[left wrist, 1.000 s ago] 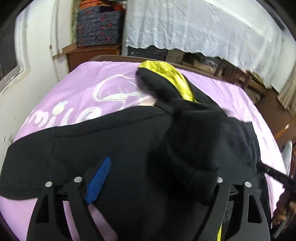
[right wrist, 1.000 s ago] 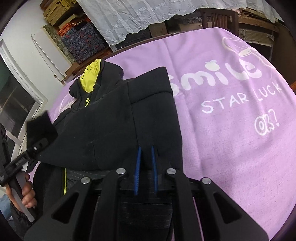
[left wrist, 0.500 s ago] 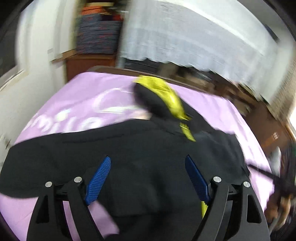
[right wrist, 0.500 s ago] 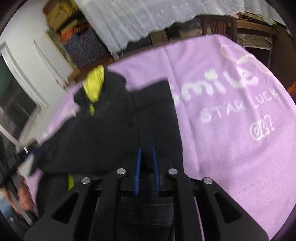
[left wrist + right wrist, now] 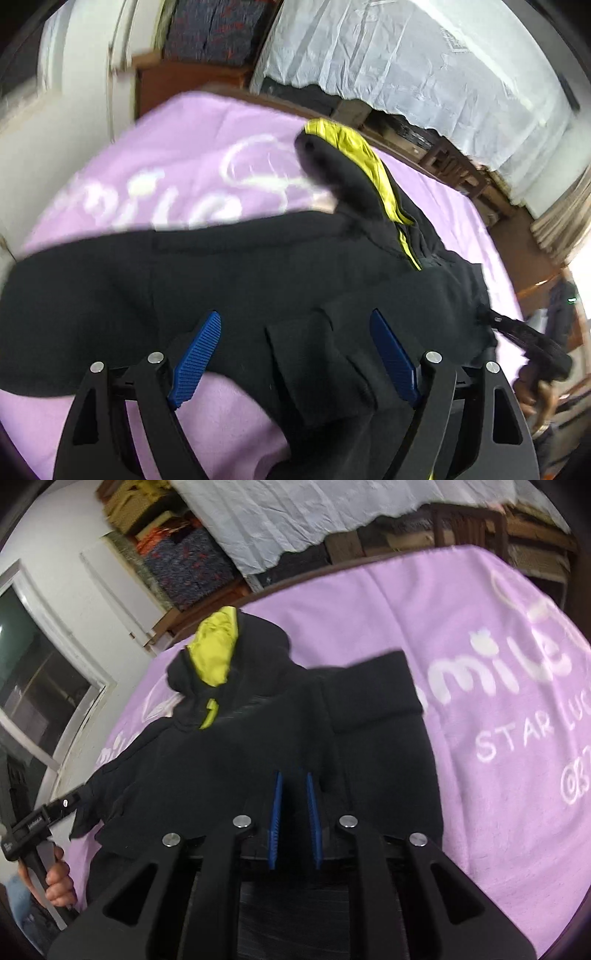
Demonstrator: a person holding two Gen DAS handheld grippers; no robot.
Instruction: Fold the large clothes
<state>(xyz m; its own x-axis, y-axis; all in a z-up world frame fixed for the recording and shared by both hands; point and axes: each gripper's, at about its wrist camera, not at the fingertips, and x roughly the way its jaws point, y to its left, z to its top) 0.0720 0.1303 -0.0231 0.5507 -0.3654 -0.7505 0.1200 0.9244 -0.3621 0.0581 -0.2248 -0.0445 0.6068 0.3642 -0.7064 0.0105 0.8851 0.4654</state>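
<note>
A black hooded jacket [image 5: 258, 746] of thick, matte fleece lies spread on the table, over a soft lilac blanket [image 5: 498, 635] printed with white letters. Its hood [image 5: 347, 166], lined in glossy yellow-green fabric, lies at the far end, ahead of both tools. One sleeve [image 5: 373, 690] lies ahead and to the right of the right hand-held gripper [image 5: 294, 812], ending in a broad, squared cuff.

The left hand-held gripper [image 5: 295, 354] is released: its ribbed blue pads [image 5: 195, 362] stand wide apart above the fabric, with a folded flap of the jacket lying between them and neither pad pressing on it. The right hand-held gripper is nearly closed, its jaws having just been opening a little; the two blue pads [image 5: 275, 812] stand a narrow gap apart with dark cloth behind them, and whether they pinch it I cannot tell.

In the right wrist view, a hand [image 5: 55, 878] holds the other tool's black handle at far left. Beyond the table's far edge hang a crinkled white cloth [image 5: 295, 520], stacked patterned boxes [image 5: 188, 568] and dark wooden furniture [image 5: 458, 170]. A white-framed window [image 5: 33, 686] stands to the left.
</note>
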